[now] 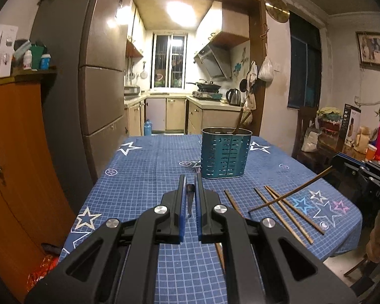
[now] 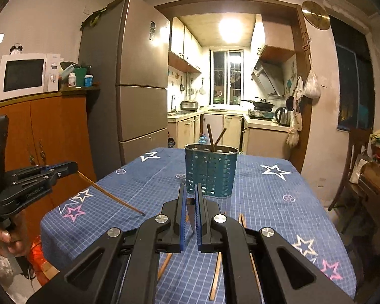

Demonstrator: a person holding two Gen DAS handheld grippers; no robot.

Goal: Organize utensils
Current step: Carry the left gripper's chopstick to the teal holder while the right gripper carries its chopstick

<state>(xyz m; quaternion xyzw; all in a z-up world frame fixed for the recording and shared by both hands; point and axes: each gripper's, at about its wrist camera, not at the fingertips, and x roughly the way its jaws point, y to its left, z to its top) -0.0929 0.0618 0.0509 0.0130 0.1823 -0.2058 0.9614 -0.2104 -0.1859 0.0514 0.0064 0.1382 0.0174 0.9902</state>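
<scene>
A dim dining room opens onto a lit kitchen; the table point(image 1: 144, 177) wears a blue checked cloth with stars. Toward its far end stands a teal perforated utensil holder point(image 1: 225, 155) with two chopsticks already inside. The left claw point(image 1: 190, 190) is clenched on one chopstick point(image 2: 109, 193) – so is the right claw point(image 2: 190, 202), gripping another point(image 1: 291, 193) that slants down over loose chopsticks point(image 1: 288, 210) lying on the cloth.
</scene>
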